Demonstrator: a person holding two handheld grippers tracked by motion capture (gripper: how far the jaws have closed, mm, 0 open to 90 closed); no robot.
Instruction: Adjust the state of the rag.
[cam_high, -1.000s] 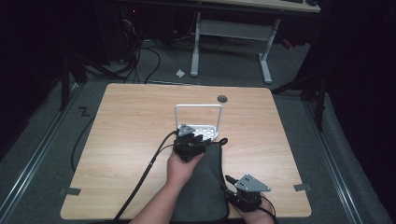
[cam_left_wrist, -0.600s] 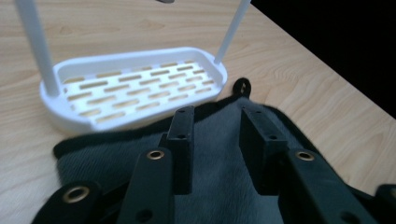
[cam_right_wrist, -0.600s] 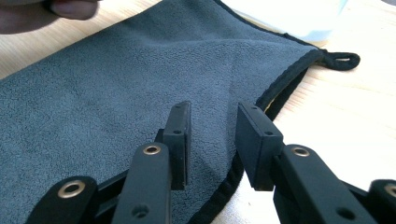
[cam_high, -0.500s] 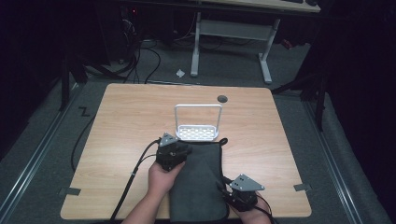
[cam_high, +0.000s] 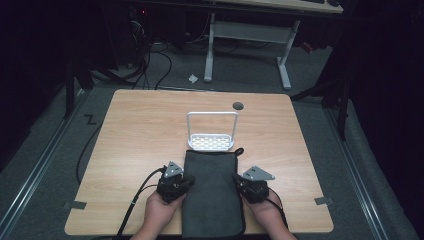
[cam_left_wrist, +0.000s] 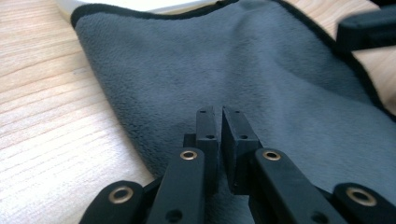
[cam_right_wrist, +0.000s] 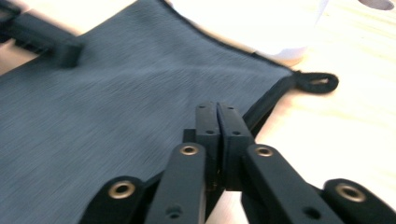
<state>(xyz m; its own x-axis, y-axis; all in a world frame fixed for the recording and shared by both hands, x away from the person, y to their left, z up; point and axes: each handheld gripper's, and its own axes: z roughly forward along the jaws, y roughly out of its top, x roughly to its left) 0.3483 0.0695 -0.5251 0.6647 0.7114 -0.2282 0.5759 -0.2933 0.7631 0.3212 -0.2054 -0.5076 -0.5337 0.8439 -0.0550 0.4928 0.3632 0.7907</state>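
Observation:
A dark grey towel (cam_high: 212, 195) lies flat on the wooden table (cam_high: 140, 130), its far end against a white wire rack (cam_high: 212, 142). My left gripper (cam_high: 187, 180) sits at the towel's left edge. In the left gripper view its jaws (cam_left_wrist: 220, 112) have just been closing over the towel (cam_left_wrist: 233, 70) and leave a thin slit; I cannot tell whether cloth is in it. My right gripper (cam_high: 237, 181) sits at the right edge. Its jaws (cam_right_wrist: 217, 106) have just closed and meet above the towel's black hem (cam_right_wrist: 266, 100), with no cloth showing between them.
The towel's hanging loop (cam_high: 239, 150) lies beside the rack's base. A round cable hole (cam_high: 238, 105) is at the table's far side. The left gripper's cable (cam_high: 132, 205) trails off the front edge. Desk legs (cam_high: 282, 65) and floor cables stand beyond the table.
My left gripper came back from the towel's far end to its left edge. The right gripper moved forward and inward to the right edge. Both hands now flank the towel.

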